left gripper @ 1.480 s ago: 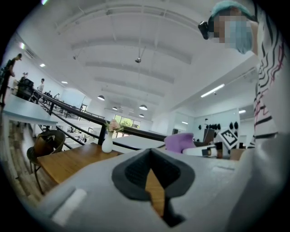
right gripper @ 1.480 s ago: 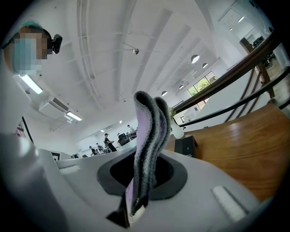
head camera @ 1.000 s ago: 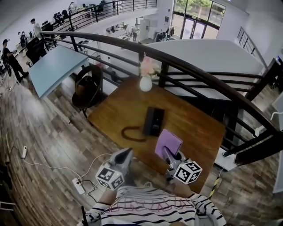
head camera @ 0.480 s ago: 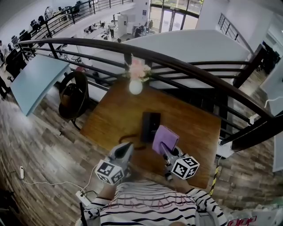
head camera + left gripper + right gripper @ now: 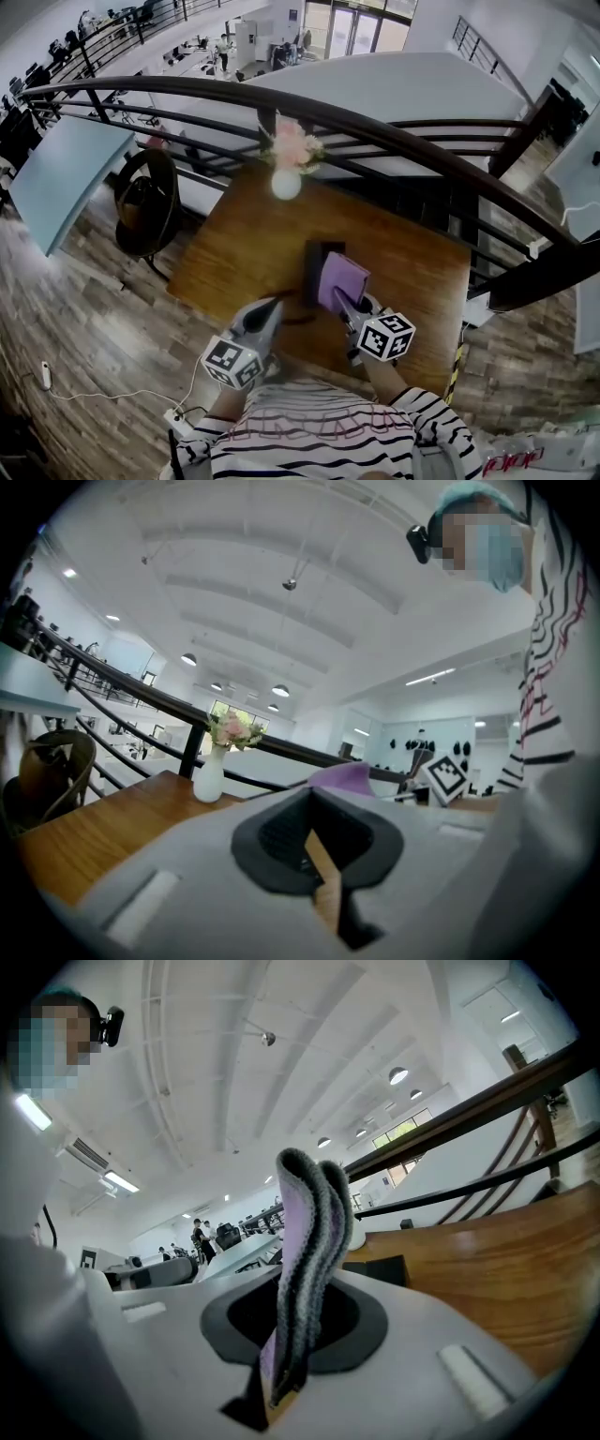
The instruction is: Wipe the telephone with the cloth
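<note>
A black telephone [image 5: 316, 262] lies in the middle of the wooden table [image 5: 234, 244]. A folded purple cloth [image 5: 341, 280] covers the phone's right part, with my right gripper [image 5: 344, 304] shut on its near edge. In the right gripper view the cloth [image 5: 314, 1232] stands up between the jaws, and a dark corner of the telephone [image 5: 380, 1269] shows behind it. My left gripper [image 5: 266, 315] hangs over the table's near edge, left of the phone, jaws together and holding nothing. Its own view looks past the left gripper [image 5: 314, 832] to the cloth [image 5: 342, 777].
A white vase of pink flowers [image 5: 286, 181] stands at the table's far edge, against a dark railing [image 5: 394, 131]. A chair with a bag [image 5: 145, 202] is left of the table, with a pale blue table [image 5: 56, 169] beyond. A power strip [image 5: 175, 413] lies on the floor.
My right gripper has carried the cloth forward and left, from the table beside the phone onto it. The left gripper has stayed near the table's front edge.
</note>
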A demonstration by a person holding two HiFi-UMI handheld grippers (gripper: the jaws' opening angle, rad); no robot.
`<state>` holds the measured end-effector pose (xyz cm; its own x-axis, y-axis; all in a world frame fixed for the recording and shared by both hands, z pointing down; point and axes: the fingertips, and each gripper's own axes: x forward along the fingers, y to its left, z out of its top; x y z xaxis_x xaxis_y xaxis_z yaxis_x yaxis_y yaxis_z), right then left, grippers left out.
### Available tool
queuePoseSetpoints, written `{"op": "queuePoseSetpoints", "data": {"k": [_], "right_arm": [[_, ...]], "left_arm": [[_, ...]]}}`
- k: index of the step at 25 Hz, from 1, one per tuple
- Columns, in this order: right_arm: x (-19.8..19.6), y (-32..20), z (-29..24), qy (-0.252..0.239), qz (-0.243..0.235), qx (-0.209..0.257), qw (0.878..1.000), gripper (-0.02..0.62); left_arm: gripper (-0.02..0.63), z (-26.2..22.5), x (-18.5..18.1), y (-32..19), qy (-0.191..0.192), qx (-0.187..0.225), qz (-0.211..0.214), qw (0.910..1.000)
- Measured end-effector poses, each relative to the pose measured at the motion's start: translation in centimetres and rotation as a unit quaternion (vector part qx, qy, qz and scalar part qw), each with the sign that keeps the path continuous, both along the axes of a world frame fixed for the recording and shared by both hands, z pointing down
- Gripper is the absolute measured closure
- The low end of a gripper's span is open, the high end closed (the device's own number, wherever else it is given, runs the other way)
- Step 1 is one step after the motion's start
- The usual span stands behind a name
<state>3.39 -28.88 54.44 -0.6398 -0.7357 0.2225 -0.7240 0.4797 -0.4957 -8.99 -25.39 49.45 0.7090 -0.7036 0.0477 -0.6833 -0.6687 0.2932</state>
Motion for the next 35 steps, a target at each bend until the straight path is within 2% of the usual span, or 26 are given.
{"op": "queuePoseSetpoints", "data": {"k": [17,29,35], "right_arm": [[-5.0,-9.5,9.0,0.055,-0.04,-0.079,0.995,0.545],[-3.6,-11.4,11.4,0.091,-0.02,-0.102,0.99,0.545],[-0.6,-11.2,12.1,0.105,0.008,-0.113,0.988,0.545]], "left_arm": [[0.603,1.9,-5.4,-1.0,-0.016,-0.036,-0.061,0.9973],[0.603,2.1,-5.6,-1.3,-0.019,-0.037,-0.063,0.9971],[0.603,2.0,-4.5,-0.8,-0.02,-0.035,-0.055,0.9977]]}}
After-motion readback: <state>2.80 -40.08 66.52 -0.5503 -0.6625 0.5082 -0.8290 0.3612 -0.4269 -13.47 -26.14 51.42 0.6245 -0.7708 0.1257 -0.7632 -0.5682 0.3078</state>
